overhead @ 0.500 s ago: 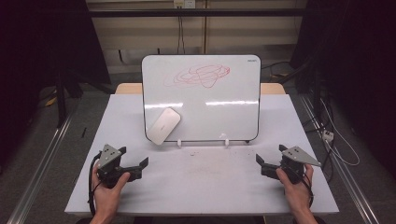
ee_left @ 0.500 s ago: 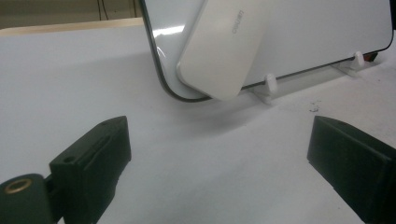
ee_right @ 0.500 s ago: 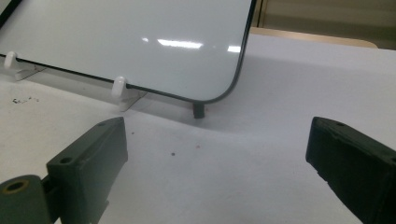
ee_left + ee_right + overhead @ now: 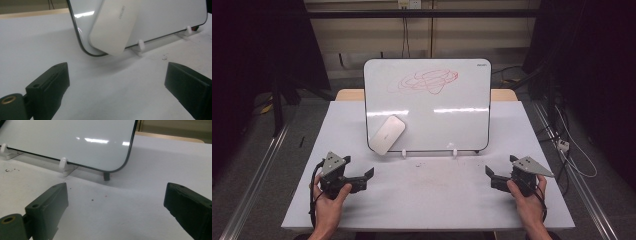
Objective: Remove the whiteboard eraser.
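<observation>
- Red scribble [image 4: 428,81] covers the upper middle of the whiteboard [image 4: 462,125], which stands propped on small white feet at the back of the worktop [image 4: 432,200]; judging by the layout, wiping that mark off looks like the work in hand.
- White eraser [image 4: 387,134], a flat rounded pad, clings slantwise to the board's lower left corner, its lower end overhanging the black rim. In the left gripper view the eraser [image 4: 113,25] sits straight ahead and above the jaws.
- Left gripper [image 4: 362,179] rests low on the worktop near the person's edge, jaws spread wide and empty. It is the nearer one to the eraser, so it seems the natural one to take it.
- Right gripper [image 4: 492,177] sits at the opposite side, well apart from the board, jaws likewise wide open with nothing between them. Its view faces the board's lower right corner [image 4: 125,162].
- To do the pick well, I would bring the left jaws up across the eraser's narrow width, not its length, and close on the two long edges near the middle so it does not swing.
- Lifting it off squarely seems wiser than dragging; a sideways pull may shove the board on its feet.
- Steadying the board's right edge with the right gripper would probably help, since the stand looks light.
- Pressing flat and gently during the wipe should keep the board from tipping backward.
</observation>
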The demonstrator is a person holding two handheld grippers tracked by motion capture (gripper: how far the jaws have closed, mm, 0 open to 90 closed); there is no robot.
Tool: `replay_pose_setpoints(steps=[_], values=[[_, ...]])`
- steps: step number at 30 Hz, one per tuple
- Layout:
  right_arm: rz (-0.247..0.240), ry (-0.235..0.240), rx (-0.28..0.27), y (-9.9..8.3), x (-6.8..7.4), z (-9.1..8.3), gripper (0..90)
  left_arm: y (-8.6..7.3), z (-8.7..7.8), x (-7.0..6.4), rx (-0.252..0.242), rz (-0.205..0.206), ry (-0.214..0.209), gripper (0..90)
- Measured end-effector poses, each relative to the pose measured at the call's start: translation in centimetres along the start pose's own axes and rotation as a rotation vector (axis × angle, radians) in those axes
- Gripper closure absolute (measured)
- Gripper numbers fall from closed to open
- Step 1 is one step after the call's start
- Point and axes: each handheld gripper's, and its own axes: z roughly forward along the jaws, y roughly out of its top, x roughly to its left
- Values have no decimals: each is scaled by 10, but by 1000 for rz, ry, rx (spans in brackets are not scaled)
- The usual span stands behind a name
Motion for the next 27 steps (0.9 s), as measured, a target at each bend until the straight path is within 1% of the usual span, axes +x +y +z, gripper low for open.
replay_pose_setpoints(steps=[2, 3, 4, 5, 8, 9, 11, 12, 13, 14, 16, 18, 21, 23, 24, 25, 27], values=[[-11, 3, 17, -1, 0, 1, 52, 1, 3, 2, 22, -24, -29, 62], [-13, 10, 32, -1, 1, 3, 53, 2, 5, 3, 38, -21, -35, 63], [-13, 10, 32, -1, 1, 3, 53, 3, 6, 2, 46, -16, -35, 63], [-10, 12, 34, -2, 1, 3, 53, 5, 7, 1, 45, -13, -48, 65], [-20, 16, 32, 0, 2, 5, 52, 10, 8, -3, 37, 3, -60, 68], [-23, 18, 33, 0, 3, 6, 52, 12, 8, -4, 37, 15, -59, 68], [-23, 16, 38, -1, 4, 5, 52, 18, 11, -6, 41, 53, -50, 64], [-23, 16, 38, -1, 4, 5, 52, 18, 11, -6, 41, 53, -50, 59], [-25, 14, 36, 0, 4, 5, 52, 21, 13, -8, 46, 55, -35, 59], [-24, 16, 32, 0, 3, 5, 52, 23, 15, -9, 56, 57, -34, 59], [-25, 15, 31, 0, 3, 4, 52, 27, 18, -9, 57, 62, -45, 59], [-20, 15, 33, 0, 3, 4, 52, 30, 22, -9, 48, 82, -39, 58], [-22, 14, 34, 0, 3, 4, 52, 35, 26, -9, 60, 90, -39, 56], [-23, 20, 31, 0, 3, 4, 52, 38, 29, -8, 75, 111, -38, 56], [-24, 19, 24, 0, 3, 3, 52, 40, 29, -8, 76, 120, -40, 56], [-27, 22, 19, 0, 4, 3, 53, 40, 29, -8, 76, 120, -40, 58], [-29, 24, 19, 0, 4, 3, 52, 43, 31, -9, 78, 138, -35, 58]])
